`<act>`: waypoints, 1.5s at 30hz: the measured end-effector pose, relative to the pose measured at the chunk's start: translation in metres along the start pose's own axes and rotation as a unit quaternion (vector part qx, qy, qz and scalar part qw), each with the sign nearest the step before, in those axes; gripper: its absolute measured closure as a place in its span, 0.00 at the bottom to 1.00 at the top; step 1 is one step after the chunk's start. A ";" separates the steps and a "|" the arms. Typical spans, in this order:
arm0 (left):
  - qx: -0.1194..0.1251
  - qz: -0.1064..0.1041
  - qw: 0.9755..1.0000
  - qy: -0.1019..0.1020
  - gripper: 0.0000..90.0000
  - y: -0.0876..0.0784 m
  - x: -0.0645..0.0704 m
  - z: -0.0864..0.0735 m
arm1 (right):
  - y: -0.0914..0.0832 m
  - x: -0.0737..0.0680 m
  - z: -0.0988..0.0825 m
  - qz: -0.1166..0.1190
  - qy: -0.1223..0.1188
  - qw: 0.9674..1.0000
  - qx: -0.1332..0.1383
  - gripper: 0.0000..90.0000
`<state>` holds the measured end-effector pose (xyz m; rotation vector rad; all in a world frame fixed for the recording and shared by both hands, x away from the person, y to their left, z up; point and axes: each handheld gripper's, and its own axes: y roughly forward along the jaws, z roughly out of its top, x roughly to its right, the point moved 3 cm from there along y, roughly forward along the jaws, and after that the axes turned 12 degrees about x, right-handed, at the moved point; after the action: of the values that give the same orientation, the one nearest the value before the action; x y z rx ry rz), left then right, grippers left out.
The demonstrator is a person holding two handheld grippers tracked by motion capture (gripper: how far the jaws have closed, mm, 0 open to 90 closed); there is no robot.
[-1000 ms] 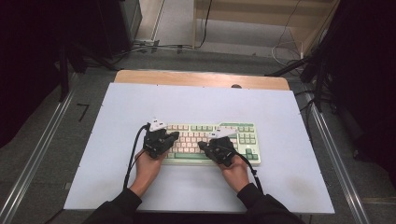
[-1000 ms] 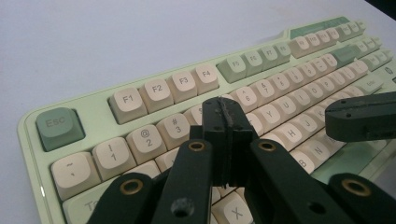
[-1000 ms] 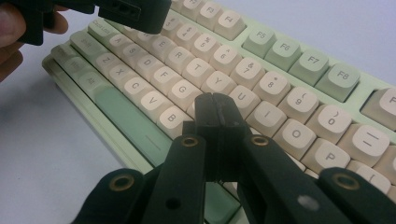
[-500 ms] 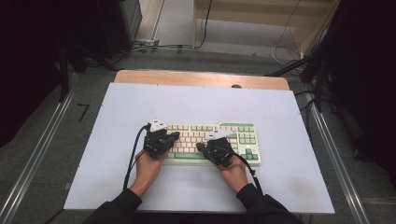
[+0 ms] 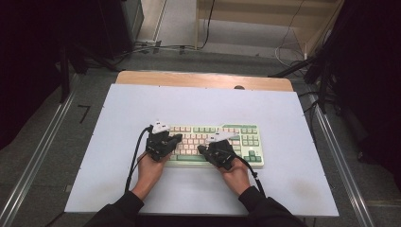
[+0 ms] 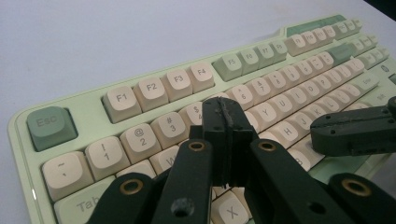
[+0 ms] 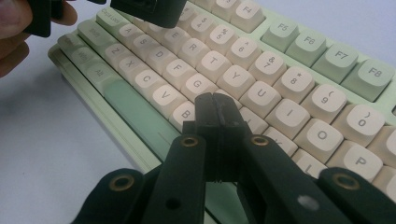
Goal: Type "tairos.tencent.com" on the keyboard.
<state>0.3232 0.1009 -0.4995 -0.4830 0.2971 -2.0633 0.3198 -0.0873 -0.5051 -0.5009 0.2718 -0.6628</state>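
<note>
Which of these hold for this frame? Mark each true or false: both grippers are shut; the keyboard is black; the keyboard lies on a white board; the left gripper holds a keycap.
1. Both the left gripper and the right gripper are shut. True.
2. The keyboard is black. False: it is pale green with cream keys.
3. The keyboard lies on a white board. True.
4. The left gripper holds a keycap. False: its jaws are closed on nothing, poised over the left-hand keys.
</note>
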 end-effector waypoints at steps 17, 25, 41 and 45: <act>-0.001 -0.002 1.000 0.000 1.00 0.000 0.001 0.000 | 0.003 -0.001 -0.003 -0.001 -0.001 1.000 -0.006 0.97; -0.001 -0.003 1.000 -0.001 1.00 0.000 0.001 0.000 | -0.005 0.002 0.003 0.001 0.009 1.000 0.011 0.97; 0.000 -0.022 1.000 0.001 1.00 0.008 0.015 0.001 | -0.025 0.024 0.009 -0.020 0.027 0.999 0.031 0.97; -0.003 -0.023 1.000 0.004 1.00 0.011 0.018 0.000 | -0.027 0.027 0.009 -0.022 0.029 0.999 0.034 0.97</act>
<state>0.3237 0.0797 -0.4999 -0.4896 0.2989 -2.1108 0.3302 -0.1193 -0.4854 -0.4232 0.2921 -0.7286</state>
